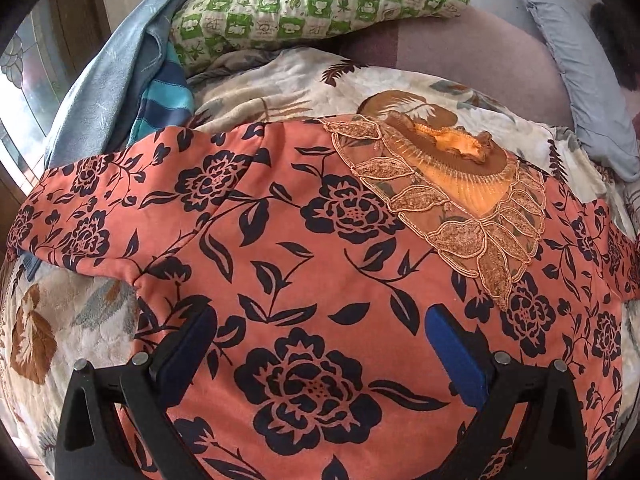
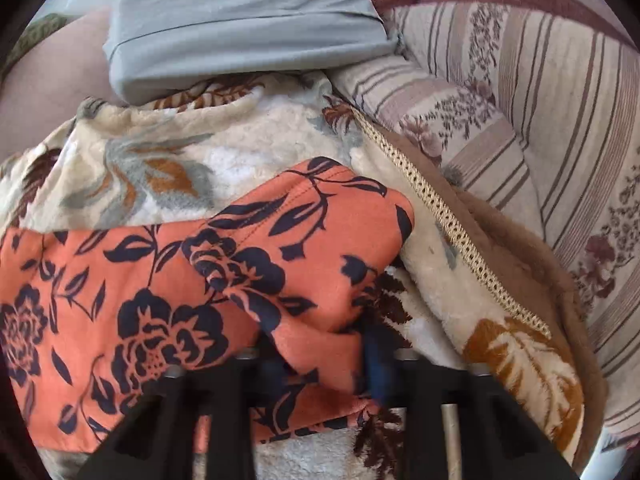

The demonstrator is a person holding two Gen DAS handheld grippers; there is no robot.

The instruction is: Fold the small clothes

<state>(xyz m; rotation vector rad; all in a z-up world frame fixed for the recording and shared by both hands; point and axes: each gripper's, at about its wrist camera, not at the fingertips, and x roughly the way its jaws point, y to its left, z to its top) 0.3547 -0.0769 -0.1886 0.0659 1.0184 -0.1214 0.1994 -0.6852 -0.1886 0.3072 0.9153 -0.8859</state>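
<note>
Orange floral garment (image 1: pixel 304 248) lies spread flat on a cream plush blanket (image 1: pixel 68 320) with brown and grey leaf print. Dark navy flower pattern all over it. Beaded lace neckline (image 1: pixel 460 200) sits toward the far right in the left wrist view, collar end away from the camera.

Left gripper (image 1: pixel 320 344): jaws spread wide, blue pads either side of a big printed flower, nothing pinched between them. It hangs just over the garment's middle. Can't tell if the tips touch the cloth.

Right gripper (image 2: pixel 320 356): jaws drawn in close, with a fold of the orange garment (image 2: pixel 224 280) bunched between them. Fingers are blurred, one blue pad (image 2: pixel 378 364) barely readable. Looks like a pinch on the sleeve or edge end, fabric ridged up ahead of the fingers. Sleeve tip reaches out over the cream blanket (image 2: pixel 168 168).

Around it:
- green-and-white checked pillow (image 1: pixel 316 0) at the far side, left view
- blue cloth and teal striped cloth (image 1: pixel 164 96) stacked beside that pillow, against the garment's far left corner
- grey-blue pillow (image 1: pixel 576 80) far right in left view; the same or a similar one (image 2: pixel 240 28) far centre in right view
- striped floral cushion (image 2: pixel 540 128) to the right, beyond the blanket's brown edge with gold mesh trim (image 2: pixel 452 220)
</note>
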